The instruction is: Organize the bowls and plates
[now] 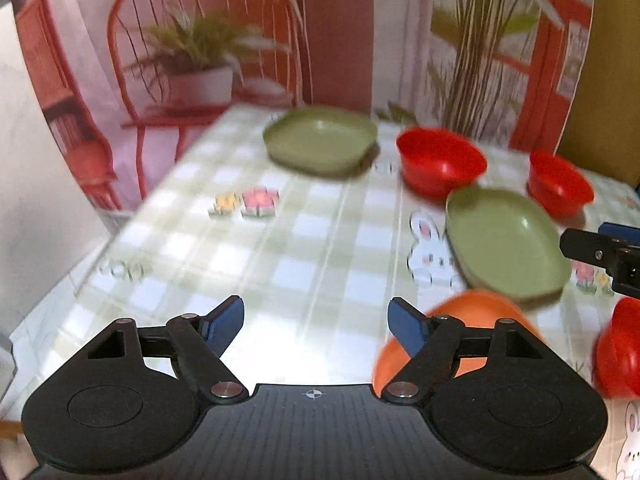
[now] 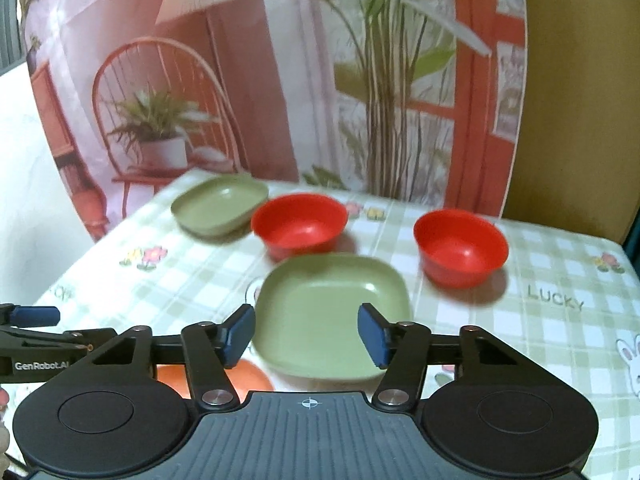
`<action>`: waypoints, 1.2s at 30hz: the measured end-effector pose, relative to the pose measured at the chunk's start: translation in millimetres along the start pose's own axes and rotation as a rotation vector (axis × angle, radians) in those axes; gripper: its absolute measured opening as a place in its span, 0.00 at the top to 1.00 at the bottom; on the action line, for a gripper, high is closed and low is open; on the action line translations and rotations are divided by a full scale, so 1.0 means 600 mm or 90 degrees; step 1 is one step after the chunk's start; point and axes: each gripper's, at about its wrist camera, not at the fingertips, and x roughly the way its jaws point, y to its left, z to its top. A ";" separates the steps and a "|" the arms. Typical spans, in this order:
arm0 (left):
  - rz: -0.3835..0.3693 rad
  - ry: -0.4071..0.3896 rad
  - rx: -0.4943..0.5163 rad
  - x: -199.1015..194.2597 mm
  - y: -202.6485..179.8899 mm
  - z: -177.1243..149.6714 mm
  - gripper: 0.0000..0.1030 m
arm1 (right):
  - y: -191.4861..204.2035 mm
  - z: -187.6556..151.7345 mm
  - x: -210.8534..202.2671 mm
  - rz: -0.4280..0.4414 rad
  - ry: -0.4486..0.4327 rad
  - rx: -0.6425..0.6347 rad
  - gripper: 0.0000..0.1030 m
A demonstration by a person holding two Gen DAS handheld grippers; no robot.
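Two square green plates lie on the checked tablecloth, one at the far left (image 2: 220,204) and one nearer (image 2: 332,312). Two red bowls (image 2: 300,226) (image 2: 460,246) stand upright behind the near plate. An orange bowl (image 1: 472,308) sits close below, partly hidden by my left gripper's right finger, and a third red bowl (image 1: 618,352) shows at the right edge. My left gripper (image 1: 316,320) is open over bare cloth, with nothing between its pads. My right gripper (image 2: 306,334) is open above the near plate's front edge, its pads not pressing on it.
The table (image 1: 280,240) ends at the left and against a printed backdrop with a red chair (image 1: 200,60) and plants. A yellow wall (image 2: 580,100) stands at the far right. Open cloth lies on the left half of the table.
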 end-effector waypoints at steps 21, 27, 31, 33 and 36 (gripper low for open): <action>-0.089 0.127 -0.027 0.042 -0.028 -0.073 0.62 | 0.008 -0.088 0.046 0.037 0.111 -0.043 0.63; -0.081 0.124 -0.027 0.040 -0.032 -0.074 0.65 | -0.001 -0.098 0.045 0.043 0.118 -0.029 0.65; -0.084 0.119 -0.036 0.039 -0.027 -0.076 0.76 | 0.001 -0.101 0.045 0.047 0.119 -0.032 0.73; -0.092 0.114 -0.040 0.038 -0.025 -0.077 0.83 | 0.002 -0.103 0.044 0.049 0.120 -0.034 0.83; -0.083 0.098 -0.033 0.034 -0.031 -0.080 0.88 | -0.002 -0.105 0.045 0.051 0.122 -0.026 0.92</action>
